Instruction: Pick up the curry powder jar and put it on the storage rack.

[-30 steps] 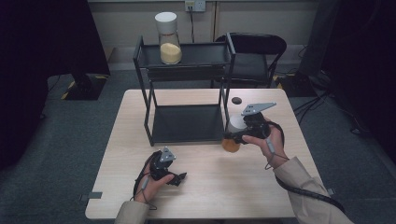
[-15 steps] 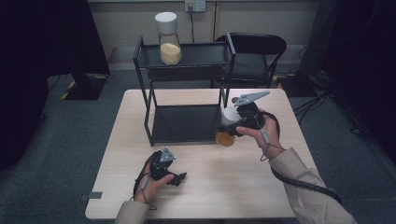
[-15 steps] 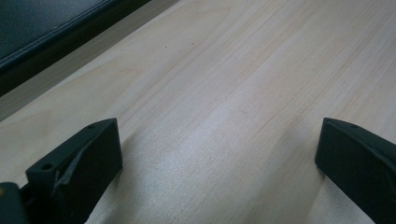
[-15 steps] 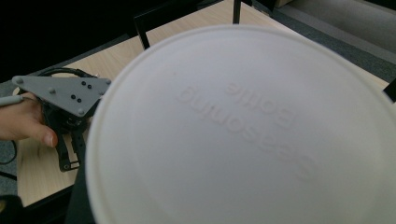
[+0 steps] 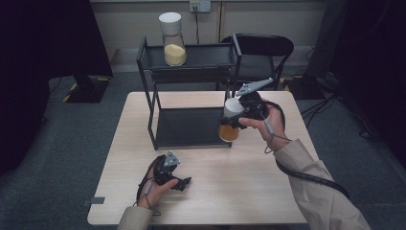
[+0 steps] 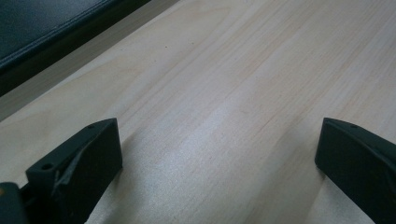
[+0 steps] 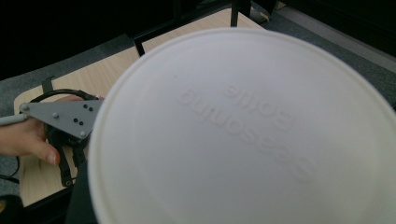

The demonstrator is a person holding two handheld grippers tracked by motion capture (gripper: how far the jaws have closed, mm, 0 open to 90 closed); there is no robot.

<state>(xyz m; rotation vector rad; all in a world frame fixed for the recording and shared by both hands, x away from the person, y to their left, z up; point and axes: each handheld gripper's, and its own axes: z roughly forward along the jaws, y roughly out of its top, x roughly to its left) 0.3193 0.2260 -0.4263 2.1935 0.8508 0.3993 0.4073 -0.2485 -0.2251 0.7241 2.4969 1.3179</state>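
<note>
A jar with a white lid (image 5: 233,106) and amber contents (image 5: 228,133) hangs in the air off the table, just in front of the black rack's right front post. My right gripper (image 5: 231,120) is shut on its neck below the lid, held by the hand at the right. In the right gripper view the white lid (image 7: 243,130) faces the camera from very close. My left gripper (image 5: 182,183) rests low on the table near the front. Its jaws stand wide open over bare wood (image 6: 219,149), with nothing between them.
A black two-tier rack (image 5: 191,72) stands on the back half of the light wooden table (image 5: 249,196). On its top shelf stands a second white-lidded jar (image 5: 173,40) with pale yellow grains. A black chair (image 5: 261,48) is behind the table. Dark floor lies around.
My right gripper has risen with the jar and drifted slightly left toward the rack. The jar's base has left the table. The left gripper has stayed put.
</note>
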